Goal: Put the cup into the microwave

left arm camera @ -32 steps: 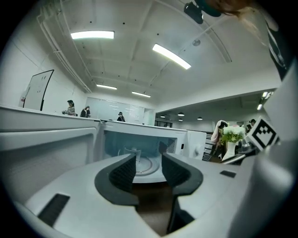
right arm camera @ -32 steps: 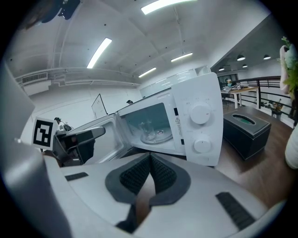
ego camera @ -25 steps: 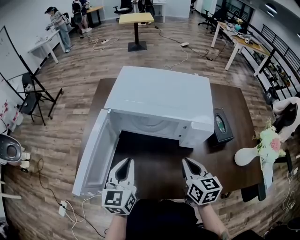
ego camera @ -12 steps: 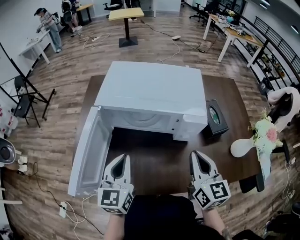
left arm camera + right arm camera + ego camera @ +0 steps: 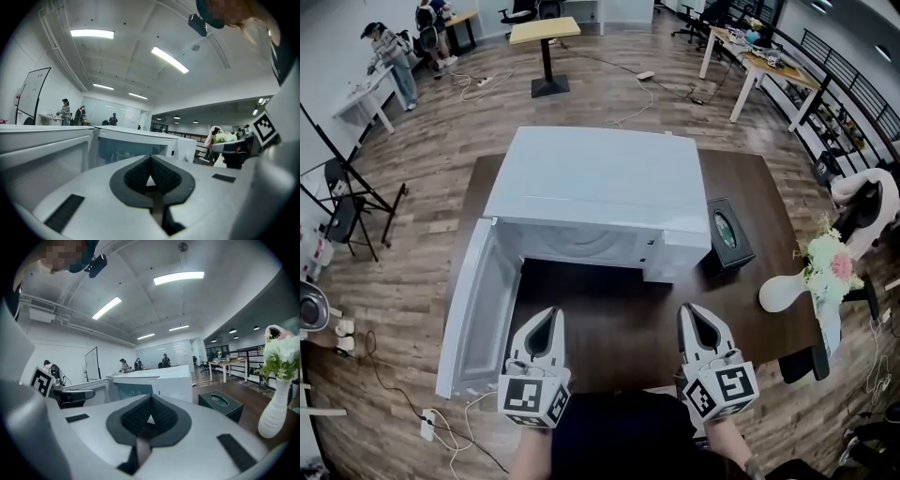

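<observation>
Left gripper (image 5: 547, 319): your jaws are pressed together, empty, just in front of the microwave (image 5: 600, 183).
Right gripper (image 5: 692, 317): jaws together, empty.
Door (image 5: 480, 309): open, at the microwave's left.
Cup: can't tell where.

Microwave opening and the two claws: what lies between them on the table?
Only bare dark brown wooden tabletop lies between the white box-shaped microwave, door open, and the left claw and right claw; the head view shows it.

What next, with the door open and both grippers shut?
Probably bring the left gripper to the open door and push it closed. It and the right gripper are shut and empty, and no cup shows on the table; it may already be inside the microwave, unconfirmed.
</observation>
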The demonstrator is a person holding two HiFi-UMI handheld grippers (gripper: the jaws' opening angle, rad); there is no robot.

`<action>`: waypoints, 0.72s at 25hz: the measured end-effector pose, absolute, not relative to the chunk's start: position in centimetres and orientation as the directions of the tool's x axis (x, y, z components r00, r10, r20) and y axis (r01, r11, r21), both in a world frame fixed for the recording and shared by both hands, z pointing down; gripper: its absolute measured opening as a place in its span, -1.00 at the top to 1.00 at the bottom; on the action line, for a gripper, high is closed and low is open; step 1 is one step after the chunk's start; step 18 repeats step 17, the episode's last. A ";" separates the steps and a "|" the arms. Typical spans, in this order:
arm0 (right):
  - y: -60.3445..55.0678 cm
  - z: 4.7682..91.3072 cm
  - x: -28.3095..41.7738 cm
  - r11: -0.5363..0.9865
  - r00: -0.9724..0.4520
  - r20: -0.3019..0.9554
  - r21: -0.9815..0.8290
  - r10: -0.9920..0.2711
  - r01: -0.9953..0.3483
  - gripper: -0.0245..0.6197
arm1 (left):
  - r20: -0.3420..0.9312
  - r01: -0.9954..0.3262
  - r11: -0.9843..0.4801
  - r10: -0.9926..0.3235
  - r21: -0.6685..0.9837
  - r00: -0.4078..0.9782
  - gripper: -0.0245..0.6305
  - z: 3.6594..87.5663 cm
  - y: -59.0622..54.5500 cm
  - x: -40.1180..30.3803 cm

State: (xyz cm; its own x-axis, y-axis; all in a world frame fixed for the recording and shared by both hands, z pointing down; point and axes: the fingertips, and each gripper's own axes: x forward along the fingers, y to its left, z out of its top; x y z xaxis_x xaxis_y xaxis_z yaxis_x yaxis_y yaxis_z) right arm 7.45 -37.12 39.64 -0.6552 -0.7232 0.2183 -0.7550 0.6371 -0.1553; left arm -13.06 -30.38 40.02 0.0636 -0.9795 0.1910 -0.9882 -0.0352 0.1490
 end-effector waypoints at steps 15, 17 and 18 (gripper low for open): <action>-36.6 40.5 7.0 0.627 -0.650 0.268 -0.177 -0.711 -0.758 0.94 | 0.203 -0.986 -0.047 -0.976 0.162 0.080 0.92 40.7 -30.6 -12.1; -36.5 40.5 6.9 0.630 -0.653 0.271 -0.176 -0.707 -0.756 0.95 | 0.206 -0.985 -0.044 -0.975 0.164 0.078 0.92 40.7 -30.6 -12.0; -36.5 40.5 6.9 0.630 -0.653 0.271 -0.176 -0.707 -0.756 0.95 | 0.206 -0.985 -0.044 -0.975 0.164 0.078 0.92 40.7 -30.6 -12.0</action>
